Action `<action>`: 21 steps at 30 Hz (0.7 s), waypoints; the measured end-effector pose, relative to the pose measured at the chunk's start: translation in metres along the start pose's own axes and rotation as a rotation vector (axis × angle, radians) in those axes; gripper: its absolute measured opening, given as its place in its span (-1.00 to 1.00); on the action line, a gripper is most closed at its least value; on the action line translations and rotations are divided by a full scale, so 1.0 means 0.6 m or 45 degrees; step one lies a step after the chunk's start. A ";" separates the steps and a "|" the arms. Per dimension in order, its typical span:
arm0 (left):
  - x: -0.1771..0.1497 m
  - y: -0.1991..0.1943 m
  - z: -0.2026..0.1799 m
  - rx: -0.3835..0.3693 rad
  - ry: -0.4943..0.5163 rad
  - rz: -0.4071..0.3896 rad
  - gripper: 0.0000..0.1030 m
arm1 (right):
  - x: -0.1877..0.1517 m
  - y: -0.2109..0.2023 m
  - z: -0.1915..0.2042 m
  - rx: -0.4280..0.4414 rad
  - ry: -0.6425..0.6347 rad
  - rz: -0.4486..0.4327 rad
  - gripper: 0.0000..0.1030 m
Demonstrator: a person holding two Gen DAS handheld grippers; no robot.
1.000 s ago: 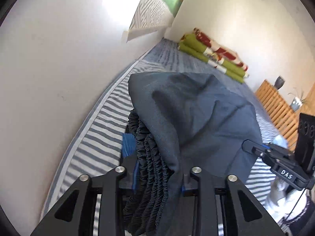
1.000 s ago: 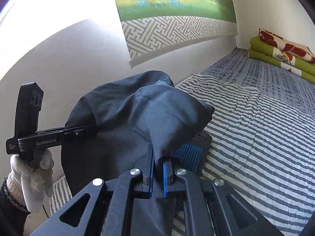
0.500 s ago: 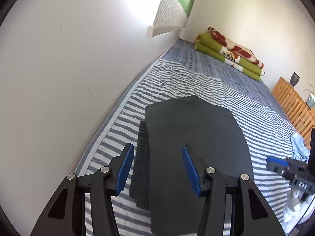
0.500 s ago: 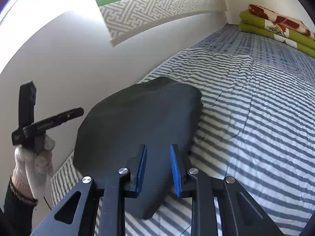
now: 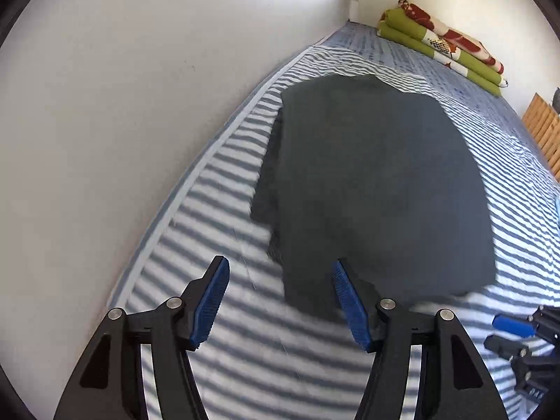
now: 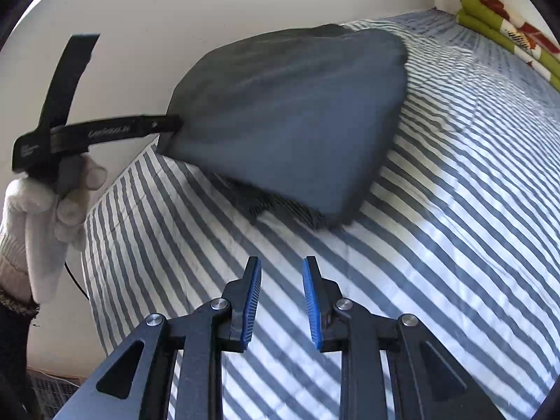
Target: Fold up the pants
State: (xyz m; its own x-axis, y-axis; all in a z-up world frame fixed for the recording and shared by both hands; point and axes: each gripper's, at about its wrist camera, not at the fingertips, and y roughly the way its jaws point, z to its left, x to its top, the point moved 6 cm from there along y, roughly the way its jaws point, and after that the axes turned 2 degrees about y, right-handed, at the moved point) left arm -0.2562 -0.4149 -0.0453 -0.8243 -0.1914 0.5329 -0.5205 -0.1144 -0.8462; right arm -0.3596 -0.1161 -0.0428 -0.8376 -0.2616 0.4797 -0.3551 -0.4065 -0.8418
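The dark grey pants (image 5: 378,182) lie folded flat on the striped bed sheet (image 5: 217,189), with the ribbed waistband edge (image 6: 276,206) peeking out from under the top layer. My left gripper (image 5: 280,280) is open, hovering just short of the near corner of the pants, nothing between its blue pads. In the right wrist view the pants (image 6: 290,115) lie further off, and my right gripper (image 6: 281,273) hangs open over bare sheet. The left gripper's black body (image 6: 105,129) shows at the pants' left edge, held by a white-gloved hand (image 6: 42,206).
A white wall (image 5: 122,87) runs along the left side of the bed. Folded green and red blankets (image 5: 444,42) lie at the far end. A wooden slatted piece (image 5: 546,129) stands at the right. The right gripper's tip (image 5: 518,336) shows at lower right.
One second ago both grippers were shut on the lifted pants. They let go, the pants dropped flat onto the sheet, and both grippers have backed away, open.
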 end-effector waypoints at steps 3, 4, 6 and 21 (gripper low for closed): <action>-0.038 -0.055 -0.051 0.001 0.051 -0.016 0.29 | -0.023 -0.054 -0.005 -0.040 0.024 -0.049 -0.40; -0.047 -0.075 -0.063 0.011 0.058 -0.032 0.30 | -0.031 -0.073 -0.007 -0.060 0.019 -0.067 -0.38; -0.068 -0.106 -0.092 -0.015 0.037 -0.043 0.32 | -0.049 -0.117 -0.009 -0.113 0.006 -0.111 -0.36; -0.247 -0.415 -0.294 -0.008 0.005 -0.255 0.65 | -0.190 -0.384 -0.002 -0.245 -0.072 -0.342 -0.09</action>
State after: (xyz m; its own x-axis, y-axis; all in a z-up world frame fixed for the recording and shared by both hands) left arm -0.0438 -0.1859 0.0875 -0.7052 -0.1614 0.6904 -0.6752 -0.1439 -0.7234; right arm -0.1832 0.0084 0.0960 -0.6808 -0.2178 0.6994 -0.6365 -0.2965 -0.7120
